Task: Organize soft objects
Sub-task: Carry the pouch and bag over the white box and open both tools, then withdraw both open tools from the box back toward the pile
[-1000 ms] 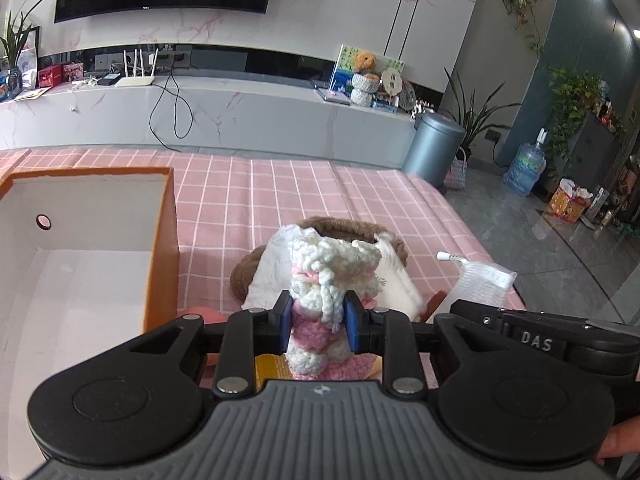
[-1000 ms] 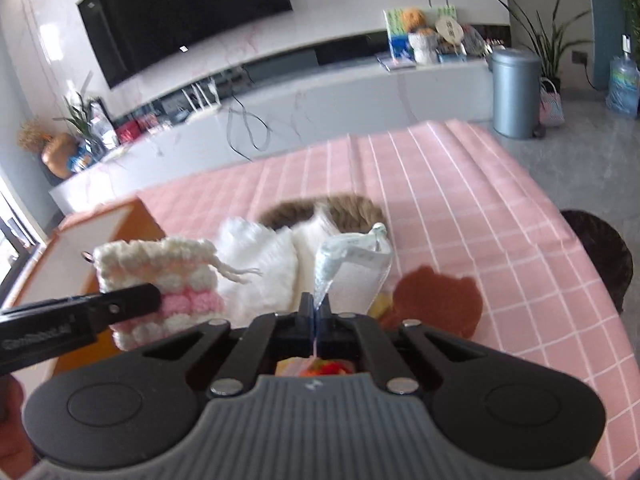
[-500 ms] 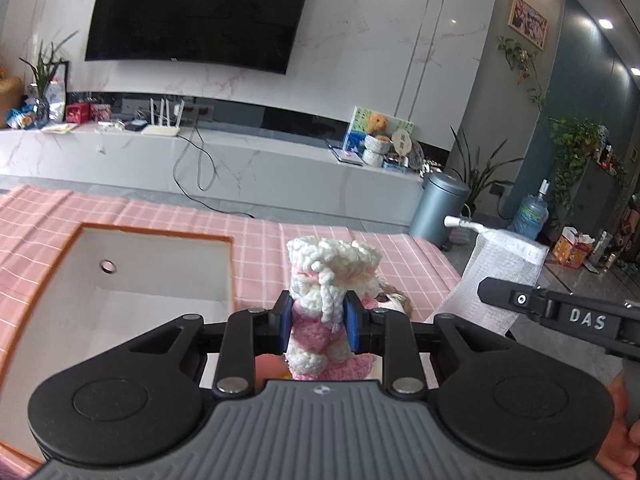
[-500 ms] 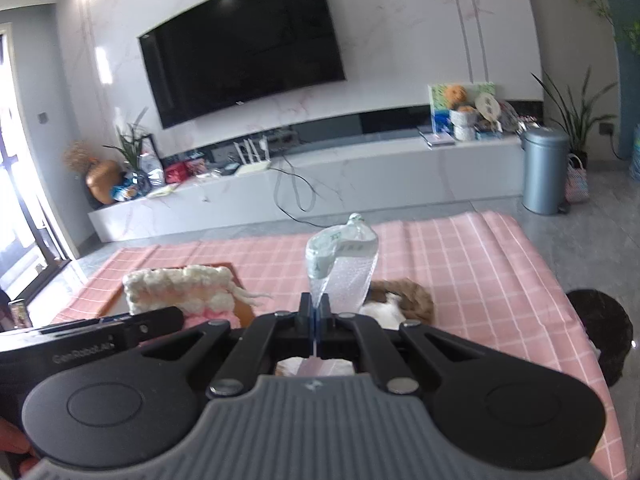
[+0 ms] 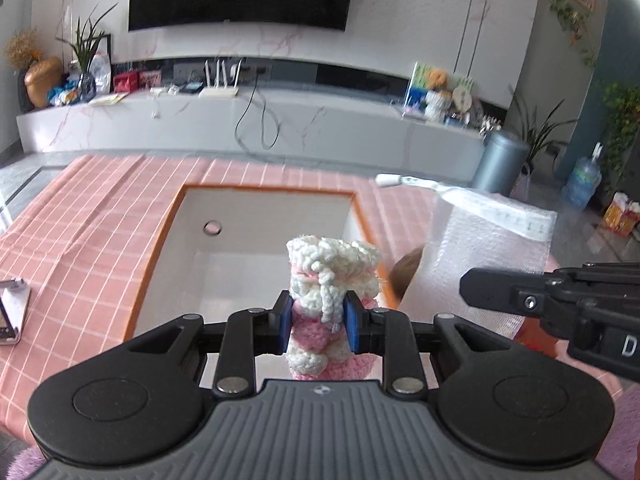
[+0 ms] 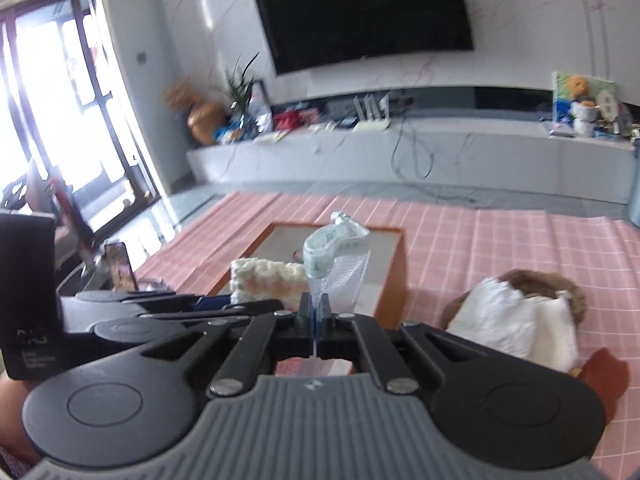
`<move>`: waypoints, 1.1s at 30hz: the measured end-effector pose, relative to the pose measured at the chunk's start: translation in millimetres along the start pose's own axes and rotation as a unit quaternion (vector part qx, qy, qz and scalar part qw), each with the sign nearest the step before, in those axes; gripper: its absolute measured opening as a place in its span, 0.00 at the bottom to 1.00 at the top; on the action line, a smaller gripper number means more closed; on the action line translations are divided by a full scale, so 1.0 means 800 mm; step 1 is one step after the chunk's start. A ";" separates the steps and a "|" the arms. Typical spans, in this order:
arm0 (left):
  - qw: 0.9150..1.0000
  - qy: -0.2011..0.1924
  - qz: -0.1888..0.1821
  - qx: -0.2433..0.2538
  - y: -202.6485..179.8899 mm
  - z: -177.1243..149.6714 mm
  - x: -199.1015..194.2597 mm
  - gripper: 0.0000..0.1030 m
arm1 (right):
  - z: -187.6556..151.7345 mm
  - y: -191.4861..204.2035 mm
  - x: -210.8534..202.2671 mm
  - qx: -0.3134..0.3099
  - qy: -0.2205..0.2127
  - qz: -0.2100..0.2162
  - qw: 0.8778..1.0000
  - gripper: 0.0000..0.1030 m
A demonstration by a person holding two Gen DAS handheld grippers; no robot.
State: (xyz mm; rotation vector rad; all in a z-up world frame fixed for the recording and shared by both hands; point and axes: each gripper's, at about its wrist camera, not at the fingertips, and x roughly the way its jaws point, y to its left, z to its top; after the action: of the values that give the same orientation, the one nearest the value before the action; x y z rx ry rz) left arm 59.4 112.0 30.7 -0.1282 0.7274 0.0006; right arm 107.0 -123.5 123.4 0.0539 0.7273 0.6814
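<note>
Pink checked cloth covers the tabletop, with a phone at its left edge. Right of it sits an open orange box with a white inside. Over the box's near end, the left gripper pinches a white-and-pink knit. Further right, the right gripper, pressed together, pinches a clear bag. White cloths and brown fur lie at far right.

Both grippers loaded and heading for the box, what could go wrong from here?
1. The right gripper pinches only the bottom edge of the clear plastic bag; it may slip.
2. The left gripper, holding the pink-and-white crocheted piece, is close beside it; they may collide over the orange-rimmed white box.
</note>
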 end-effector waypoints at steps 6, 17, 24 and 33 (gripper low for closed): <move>0.997 0.067 0.021 0.013 0.023 -0.017 0.036 0.29 | -0.018 0.010 0.086 -0.031 0.099 -0.006 0.995 0.00; 0.988 0.146 0.023 0.040 0.048 -0.035 0.084 0.31 | -0.037 0.016 0.174 -0.138 0.220 -0.041 0.965 0.00; 0.983 0.172 0.035 0.051 0.050 -0.037 0.103 0.36 | -0.040 0.024 0.174 -0.196 0.217 -0.055 0.955 0.08; 0.985 0.154 0.057 0.049 0.052 -0.025 0.100 0.73 | -0.030 0.025 0.150 -0.222 0.176 -0.068 0.957 0.42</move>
State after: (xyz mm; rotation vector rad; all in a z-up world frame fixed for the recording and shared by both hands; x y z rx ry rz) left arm 104.2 147.4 -41.6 0.0091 1.0422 0.0545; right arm 146.1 -41.0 39.0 -0.5379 0.8936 0.7161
